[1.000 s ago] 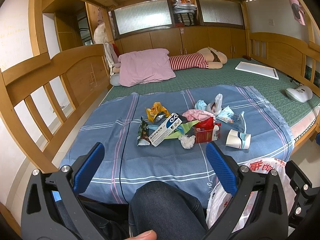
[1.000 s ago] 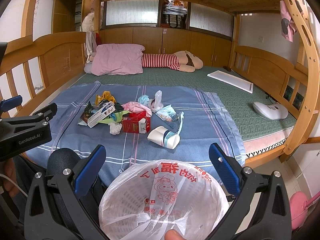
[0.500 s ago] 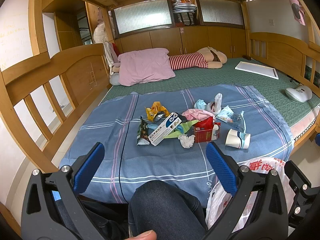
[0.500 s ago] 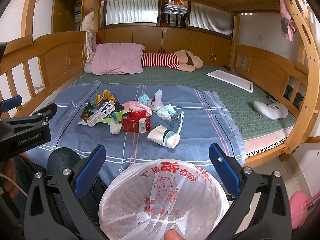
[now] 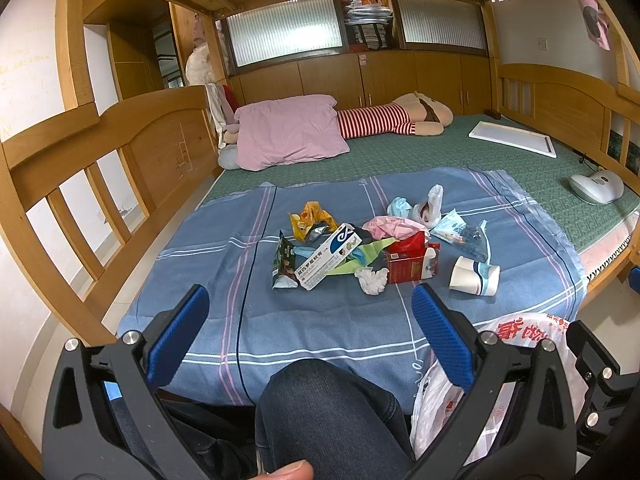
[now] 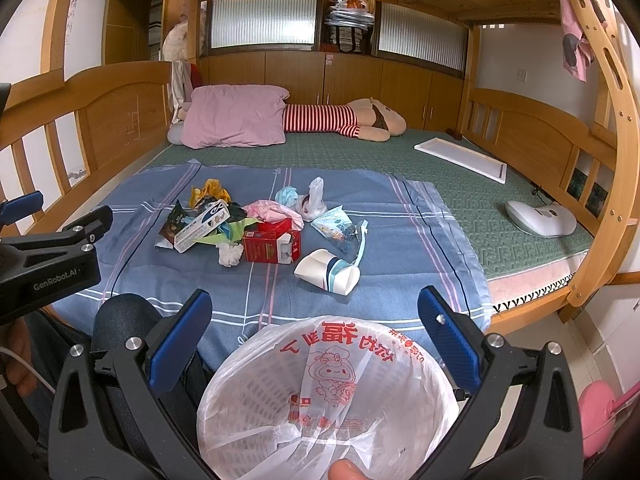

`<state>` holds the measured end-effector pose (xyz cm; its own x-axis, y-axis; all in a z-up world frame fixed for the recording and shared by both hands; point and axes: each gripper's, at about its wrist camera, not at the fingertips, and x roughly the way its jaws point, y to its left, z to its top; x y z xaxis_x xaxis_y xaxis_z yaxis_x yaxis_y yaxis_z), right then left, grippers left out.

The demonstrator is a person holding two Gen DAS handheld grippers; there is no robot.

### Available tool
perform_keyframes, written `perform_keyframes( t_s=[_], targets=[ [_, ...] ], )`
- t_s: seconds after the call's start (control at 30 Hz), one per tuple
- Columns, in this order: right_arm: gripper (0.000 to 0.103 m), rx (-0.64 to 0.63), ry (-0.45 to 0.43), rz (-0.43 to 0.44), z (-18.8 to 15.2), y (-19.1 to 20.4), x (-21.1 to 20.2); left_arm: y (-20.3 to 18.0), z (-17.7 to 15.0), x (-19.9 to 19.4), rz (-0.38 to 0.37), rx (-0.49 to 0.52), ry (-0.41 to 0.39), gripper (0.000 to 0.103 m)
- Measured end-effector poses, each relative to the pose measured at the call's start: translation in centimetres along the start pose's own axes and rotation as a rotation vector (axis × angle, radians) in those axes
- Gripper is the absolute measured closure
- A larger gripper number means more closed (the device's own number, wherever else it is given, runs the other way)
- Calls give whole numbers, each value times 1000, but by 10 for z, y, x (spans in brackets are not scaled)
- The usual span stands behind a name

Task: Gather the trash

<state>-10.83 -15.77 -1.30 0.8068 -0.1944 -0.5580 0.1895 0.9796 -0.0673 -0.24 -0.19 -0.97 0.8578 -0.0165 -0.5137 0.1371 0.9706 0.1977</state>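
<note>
A heap of trash lies on the blue striped sheet (image 5: 248, 312): a white medicine box (image 5: 328, 254), a red carton (image 5: 408, 264), a crumpled tissue (image 5: 372, 279), a paper cup (image 5: 474, 276), a yellow wrapper (image 5: 310, 220) and several other wrappers. The same red carton (image 6: 270, 246) and paper cup (image 6: 328, 272) show in the right wrist view. A bin lined with a white plastic bag (image 6: 328, 388) stands just below my right gripper (image 6: 314, 318). Both it and my left gripper (image 5: 310, 312) are open, empty, short of the heap.
A knee in dark jeans (image 5: 320, 408) is under the left gripper. Wooden bed rails (image 5: 100, 148) run along both sides. Further back lie a pink pillow (image 5: 290, 134), a striped plush toy (image 5: 396, 118), a white board (image 5: 514, 138) and a white device (image 5: 596, 186).
</note>
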Motion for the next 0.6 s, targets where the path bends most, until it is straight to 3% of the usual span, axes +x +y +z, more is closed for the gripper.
perform_keyframes(
  t_s=[0.6],
  targets=[
    [3, 1, 4, -1, -3, -1, 1, -1, -1, -1, -2, -1, 3, 3]
  ],
)
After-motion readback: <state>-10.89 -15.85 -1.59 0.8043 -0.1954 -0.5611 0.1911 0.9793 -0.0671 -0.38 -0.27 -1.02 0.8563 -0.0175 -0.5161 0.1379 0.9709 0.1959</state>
